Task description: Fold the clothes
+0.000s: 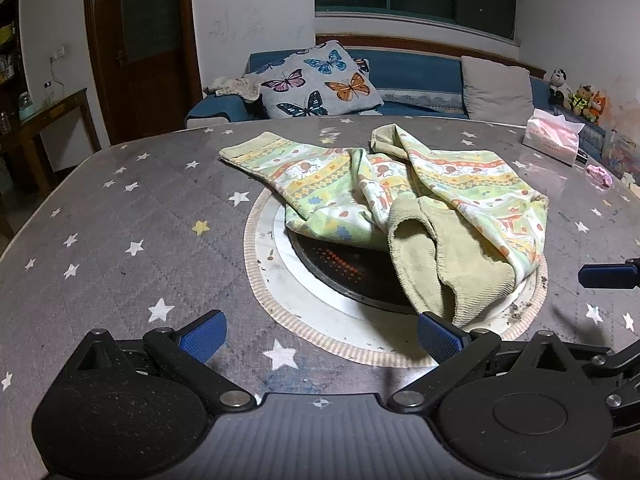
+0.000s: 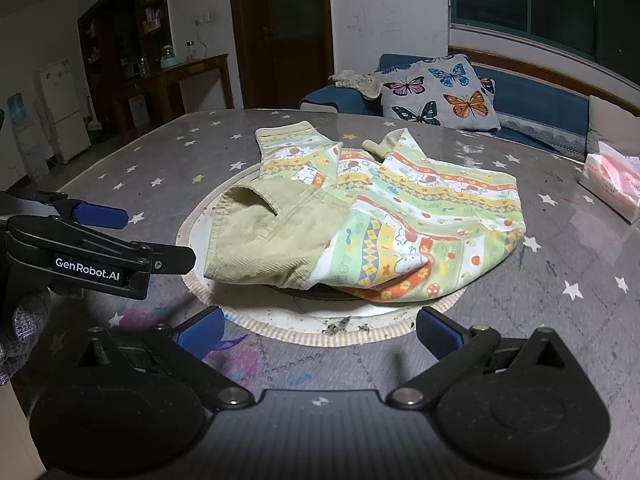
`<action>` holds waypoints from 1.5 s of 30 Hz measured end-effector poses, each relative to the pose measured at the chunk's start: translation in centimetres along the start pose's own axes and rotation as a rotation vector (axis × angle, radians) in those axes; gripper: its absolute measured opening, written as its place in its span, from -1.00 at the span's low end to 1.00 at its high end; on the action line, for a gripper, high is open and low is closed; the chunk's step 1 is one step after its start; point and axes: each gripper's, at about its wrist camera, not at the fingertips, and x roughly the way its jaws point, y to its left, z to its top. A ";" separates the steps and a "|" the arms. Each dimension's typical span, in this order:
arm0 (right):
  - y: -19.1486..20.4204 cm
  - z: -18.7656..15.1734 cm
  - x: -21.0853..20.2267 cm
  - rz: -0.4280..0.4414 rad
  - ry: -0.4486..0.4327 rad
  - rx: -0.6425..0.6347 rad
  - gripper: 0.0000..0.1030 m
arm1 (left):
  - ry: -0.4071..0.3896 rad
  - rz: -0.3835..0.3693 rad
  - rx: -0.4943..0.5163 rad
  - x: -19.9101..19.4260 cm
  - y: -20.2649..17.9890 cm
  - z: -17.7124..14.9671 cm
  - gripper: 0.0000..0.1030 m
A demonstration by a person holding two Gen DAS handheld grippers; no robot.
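Pants, child-size, soft cotton knit with pastel green/yellow/orange animal print and olive ribbed waistband and cuffs (image 1: 400, 196), lie crumpled mid-table on the grey star-print tablecloth (image 1: 120, 216), draped over the round white-rimmed inset hotplate (image 1: 320, 280). Both legs point away toward the blue sofa (image 1: 416, 76); the waistband is the near end and is folded over on itself. Judgement: light, limp, no stiffness, so it will sag and bunch when lifted. Friction on the cloth looks low enough to drag it flat. Best holds are probably the thick ribbed waistband corners (image 2: 244, 216), since the rib gives the pads something to bite; the cuffs (image 1: 244, 152) are the second option for straightening the legs. Left gripper (image 1: 320, 336): jaws spread wide, nothing between them, hovering low just short of the waistband; its right pad sits just beside the hem, contact unclear. Right gripper (image 2: 318, 330): jaws also wide apart, holding nothing, near the hotplate rim, clear of the fabric. Pink tissue pack (image 1: 554, 138) is well off to the right.
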 end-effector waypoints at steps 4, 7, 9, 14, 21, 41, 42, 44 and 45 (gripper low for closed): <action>-0.2 0.4 0.2 -0.001 -0.001 -0.001 1.00 | 0.001 0.004 0.001 0.3 0.1 0.3 1.00; -0.4 0.8 0.3 -0.002 -0.005 0.000 1.00 | 0.001 0.007 0.002 0.5 0.2 0.7 1.00; -0.6 1.1 0.4 -0.004 -0.009 0.003 1.00 | 0.000 0.012 0.001 0.7 0.4 1.0 1.00; -1.3 1.9 0.5 -0.009 -0.015 0.008 1.00 | -0.003 0.022 -0.001 1.0 0.8 1.7 1.00; -1.8 3.0 1.1 -0.011 -0.015 0.007 1.00 | 0.003 0.035 -0.002 1.9 1.4 2.6 1.00; -3.9 7.1 4.3 -0.024 0.003 -0.011 0.92 | 0.004 0.027 0.022 4.5 2.1 6.4 0.91; -4.1 7.4 4.6 -0.025 0.004 -0.006 0.90 | 0.004 0.022 0.023 4.8 2.2 6.8 0.86; -4.8 8.3 5.1 -0.024 0.005 0.011 0.78 | 0.008 0.008 0.018 5.5 2.4 7.6 0.74; -5.2 8.7 5.5 -0.024 0.004 0.023 0.76 | 0.010 0.001 0.015 5.8 2.5 7.9 0.64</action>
